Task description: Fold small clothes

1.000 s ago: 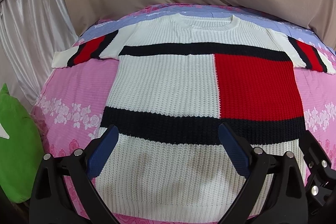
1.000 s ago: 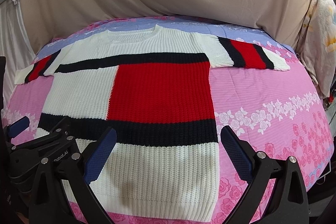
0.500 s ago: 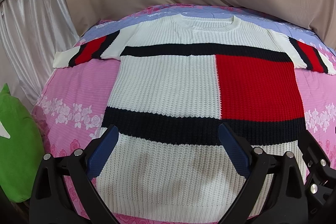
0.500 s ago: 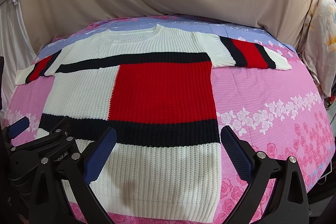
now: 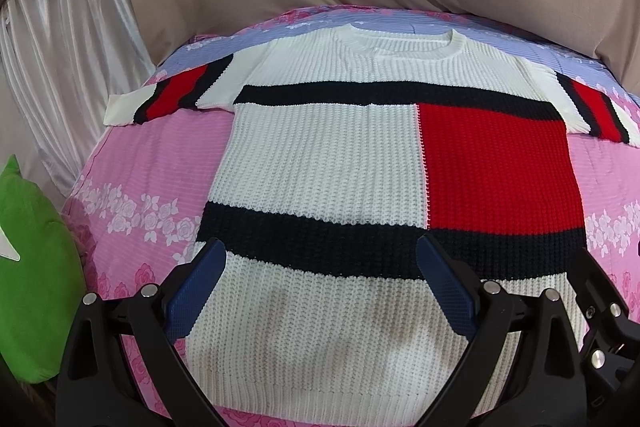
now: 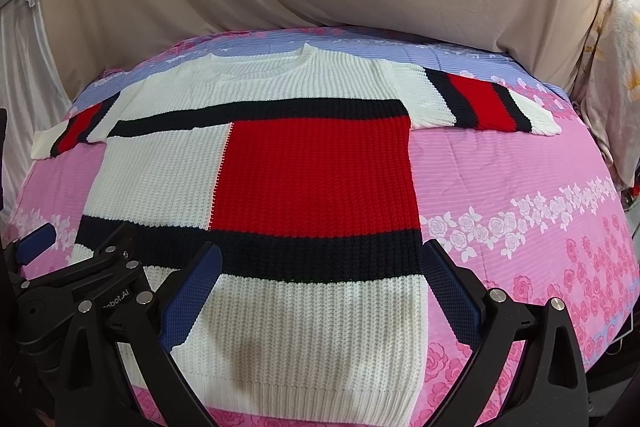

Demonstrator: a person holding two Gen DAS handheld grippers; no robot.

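Two open grippers hover empty over the hem of a knit sweater (image 5: 320, 163) lying flat on a pink bedspread (image 6: 520, 187), collar at 12 o'clock. Left gripper (image 5: 320, 287) covers the hem's left half, right gripper (image 6: 320, 291) its right half.

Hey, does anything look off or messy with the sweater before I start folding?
Nothing serious. The sweater lies flat on the bed, sleeves spread. One oddity: a faint darker patch on the white band near the hem, possibly a stain or just a shadow. Both grippers hang open.
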